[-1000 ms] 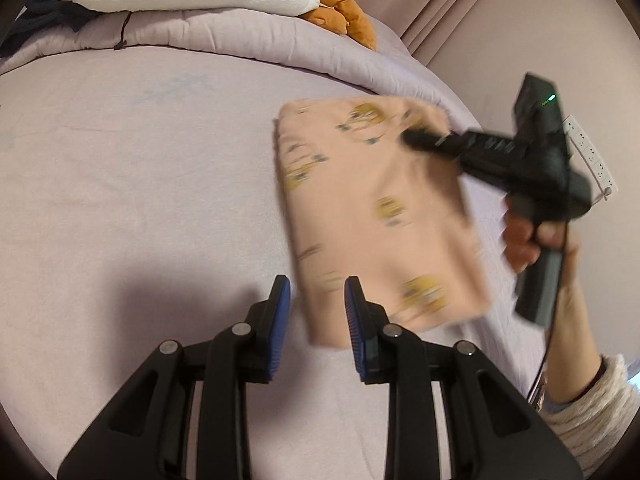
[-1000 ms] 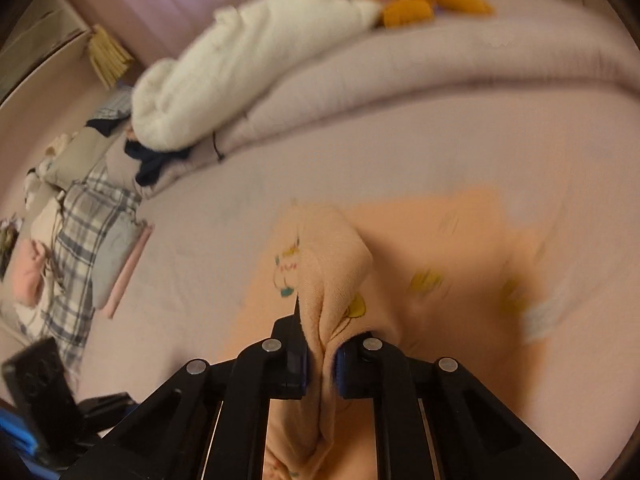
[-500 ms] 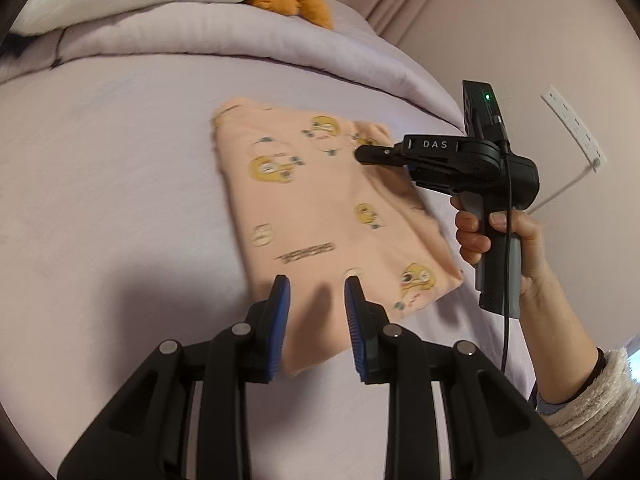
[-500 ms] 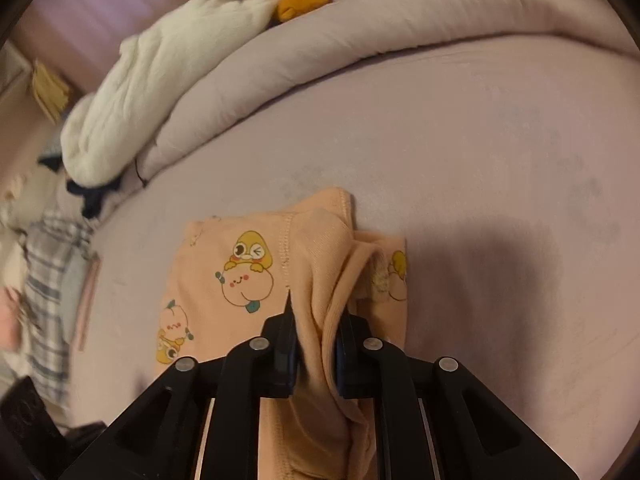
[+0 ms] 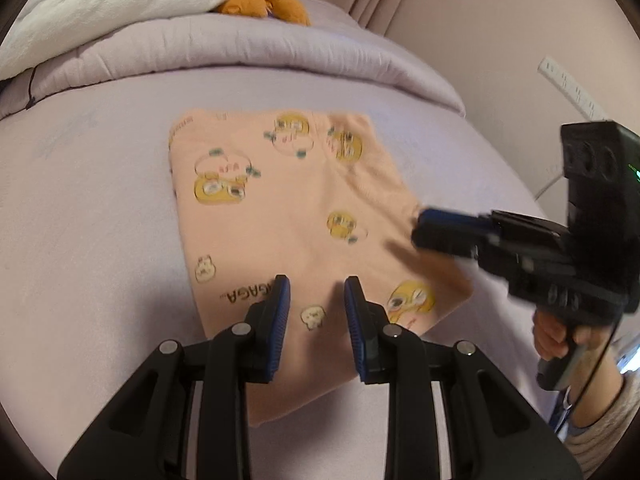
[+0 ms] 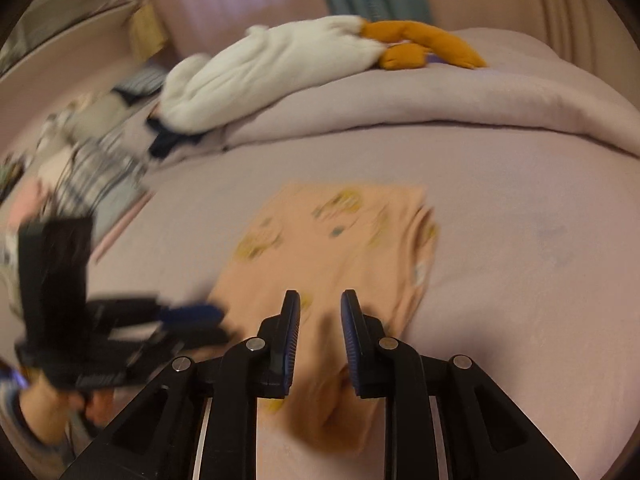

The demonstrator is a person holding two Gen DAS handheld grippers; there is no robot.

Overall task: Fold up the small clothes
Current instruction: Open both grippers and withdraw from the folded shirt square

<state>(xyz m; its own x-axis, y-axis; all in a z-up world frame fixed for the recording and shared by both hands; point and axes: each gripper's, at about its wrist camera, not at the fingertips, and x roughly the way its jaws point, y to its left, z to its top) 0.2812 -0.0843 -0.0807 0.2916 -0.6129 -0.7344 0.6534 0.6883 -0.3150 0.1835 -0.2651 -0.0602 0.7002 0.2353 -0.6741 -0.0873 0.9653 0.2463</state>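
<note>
A folded peach garment (image 5: 288, 216) with yellow cartoon prints lies flat on the lilac bed; it also shows in the right wrist view (image 6: 332, 248), blurred. My left gripper (image 5: 316, 304) is open and empty, hovering over the garment's near edge. My right gripper (image 6: 320, 320) is open and empty above the garment's near end. In the left wrist view the right gripper (image 5: 432, 226) sits at the garment's right edge, blurred by motion. In the right wrist view the left gripper (image 6: 200, 316) shows at the left.
A rolled lilac duvet (image 5: 240, 44) runs across the far side of the bed, with a white and orange plush toy (image 6: 320, 52) on it. Piled clothes (image 6: 88, 168) lie at the left. A wall with a power strip (image 5: 568, 92) is to the right.
My right gripper has let go of the garment's corner, opened and pulled back toward the near right. The garment now lies flat. My left gripper has moved forward over it.
</note>
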